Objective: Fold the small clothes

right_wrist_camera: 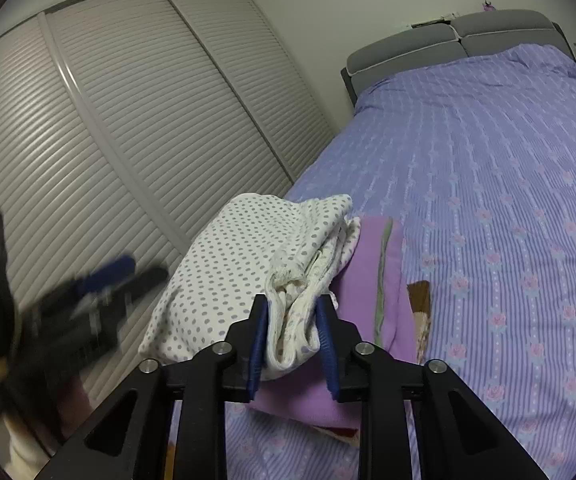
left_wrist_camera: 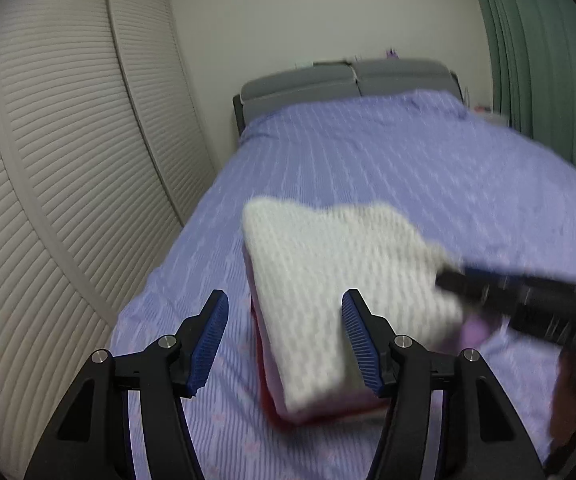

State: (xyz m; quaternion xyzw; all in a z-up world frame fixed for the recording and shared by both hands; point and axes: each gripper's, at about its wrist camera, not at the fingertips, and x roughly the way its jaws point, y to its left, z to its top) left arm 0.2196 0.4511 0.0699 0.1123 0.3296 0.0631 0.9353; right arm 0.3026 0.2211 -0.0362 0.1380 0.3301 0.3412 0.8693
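Garment: white dotted garment (right_wrist_camera: 243,264), folded into a thick pad, lying on top of a small stack of other clothes near the foot corner of the bed.
Feel, as a judgement: soft, light and limp knit cloth; it will sag and slide open if lifted by one layer only, and nothing about it looks fragile or slippery.
Where to take hold: best at the bunched, layered edge nearest the right wrist camera, pinching all layers together so the fold stays shut.
Stack beneath: a lilac folded cloth (right_wrist_camera: 368,280) directly under the garment, with a red edge (left_wrist_camera: 275,420) showing at the bottom in the left wrist view.
Right tongs (right_wrist_camera: 292,344): blue pads sit either side of the garment's bunched edge, with the cloth between them; the left pad touches the cloth, but I cannot tell if both pads press on it.
Left tongs (left_wrist_camera: 283,344): standing apart with nothing held; they hang over the near left edge of the stack, and the picture is blurred.
Bed (right_wrist_camera: 508,200): lilac striped floral cover, spread flat.
Headboard (right_wrist_camera: 428,48): grey padded, at the far end.
Wardrobe doors (right_wrist_camera: 147,100): pale slatted, alongside the bed.
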